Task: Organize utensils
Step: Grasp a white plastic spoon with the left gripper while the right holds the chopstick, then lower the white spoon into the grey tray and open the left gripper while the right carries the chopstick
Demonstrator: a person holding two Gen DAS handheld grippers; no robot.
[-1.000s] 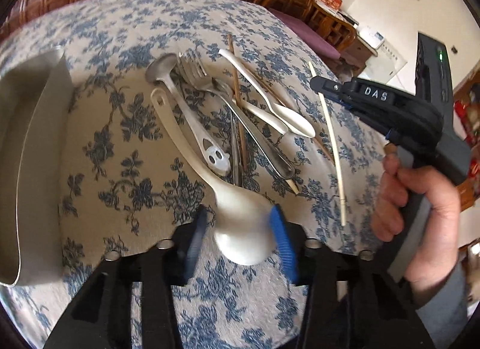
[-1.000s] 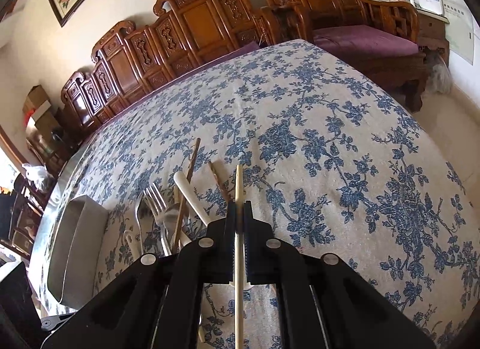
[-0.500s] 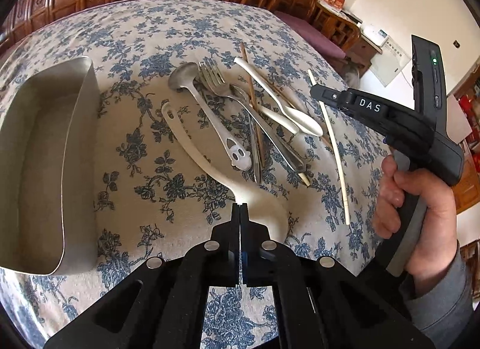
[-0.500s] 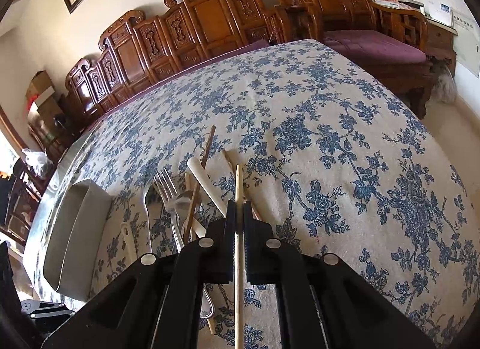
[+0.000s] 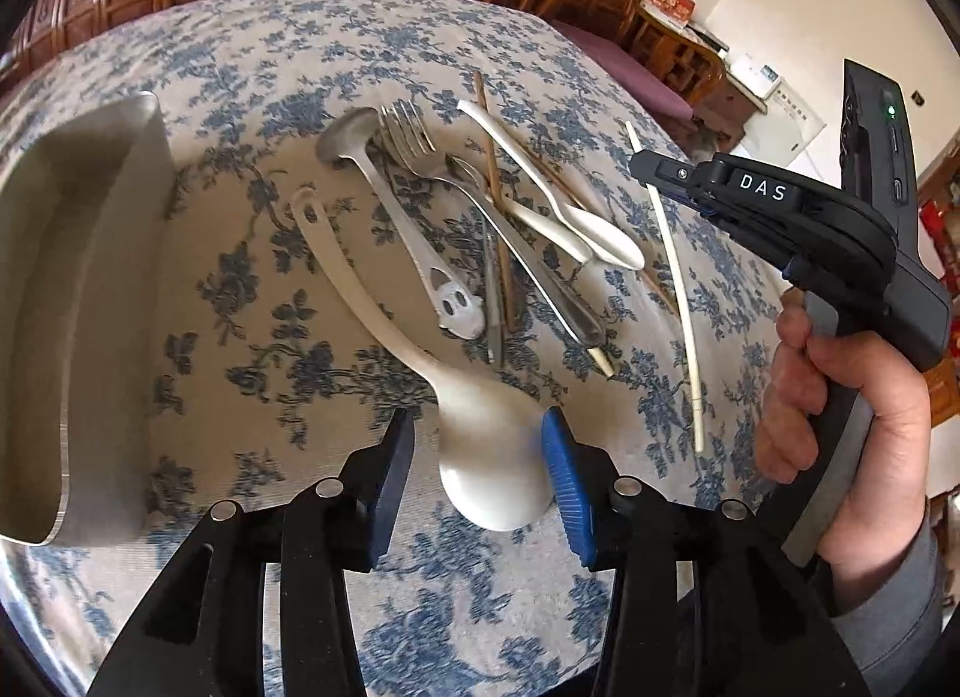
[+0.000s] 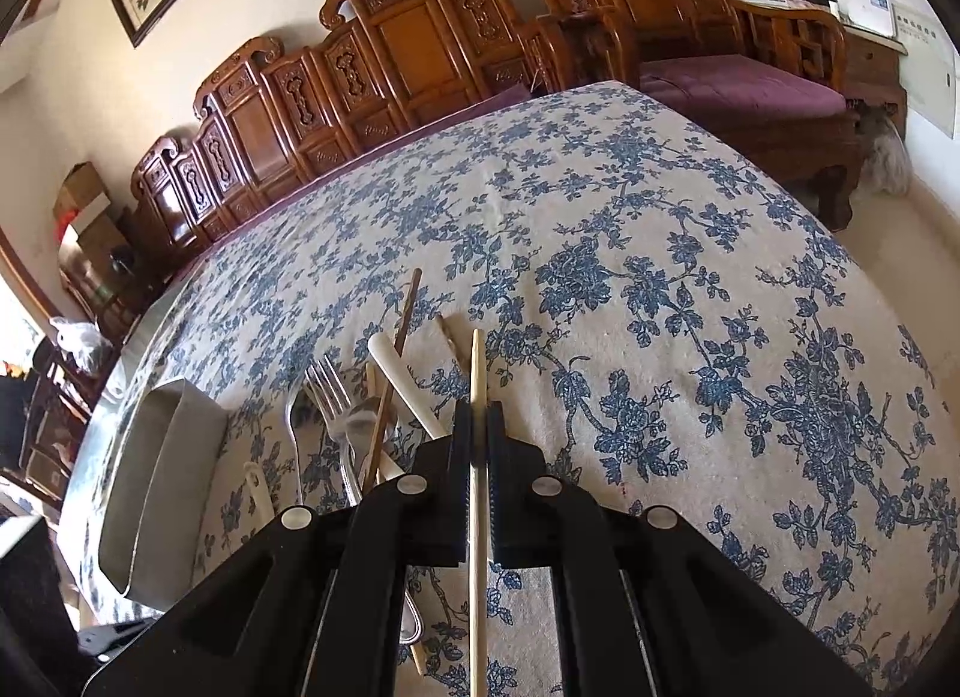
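My left gripper is open, its fingers on either side of the bowl of a big white spoon lying on the floral tablecloth. Beyond it lies a pile of utensils: a metal spoon, forks, a white spoon and brown chopsticks. My right gripper is shut on a pale chopstick, held above the cloth; it also shows in the left wrist view.
A metal tray stands left of the pile, seen also in the right wrist view. Carved wooden chairs line the table's far side. A purple-cushioned bench is at the back right.
My left gripper, open a second ago and shut half a second ago, has opened again around the big white spoon's bowl. The right gripper keeps its hold on the chopstick.
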